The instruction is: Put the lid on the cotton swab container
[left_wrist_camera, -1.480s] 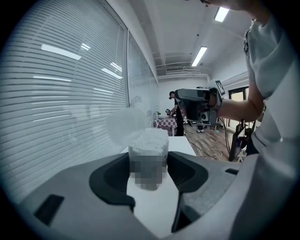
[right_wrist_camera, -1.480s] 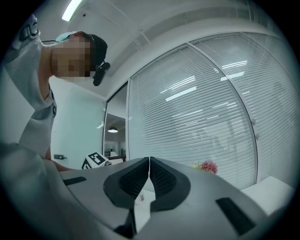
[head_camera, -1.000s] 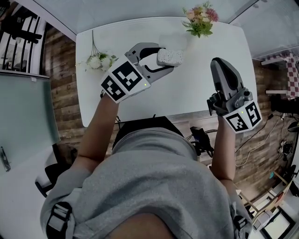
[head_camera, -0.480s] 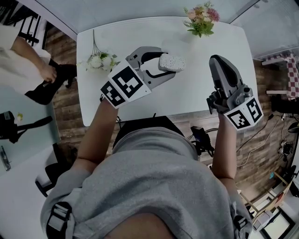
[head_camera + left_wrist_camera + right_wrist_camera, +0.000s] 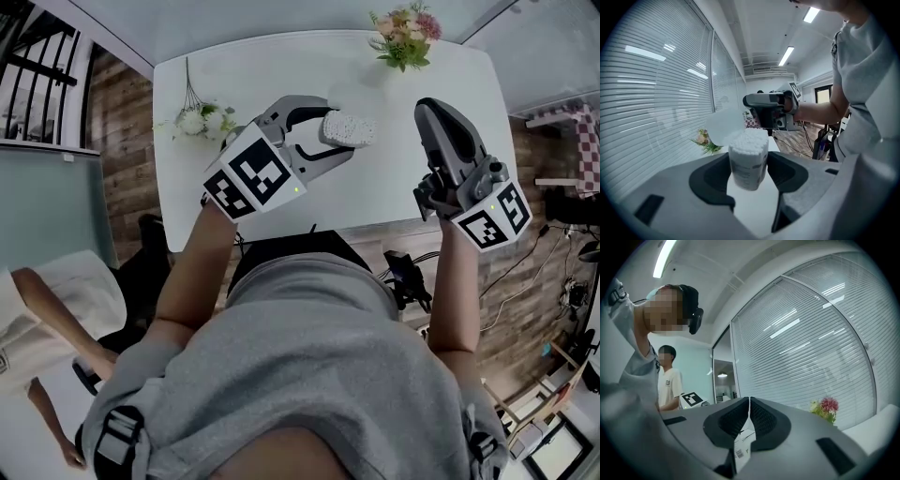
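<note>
We grip the open container (image 5: 748, 154) in our left claw (image 5: 330, 129) over the counter (image 5: 394, 197), while our right claw (image 5: 749, 416) pinches the lid (image 5: 723, 125) nearby, not yet fitted.

L gripper (image 5: 332, 131) out front, tipped slightly down, fingers (image 5: 302, 101) wide, clamped on swab container (image 5: 349, 129). R gripper (image 5: 433, 112) alongside, approx. level, fingers pinched on thin lid (image 5: 743, 446). Both forearms (image 5: 192, 272) stretched fwd.

Above the middle of the white rectangular table (image 5: 394, 187): clear cylindrical cotton swab container (image 5: 345, 127). On the table's far edge: pink flower bunch (image 5: 405, 37). On its left edge: white flower sprig (image 5: 199, 120).
</note>
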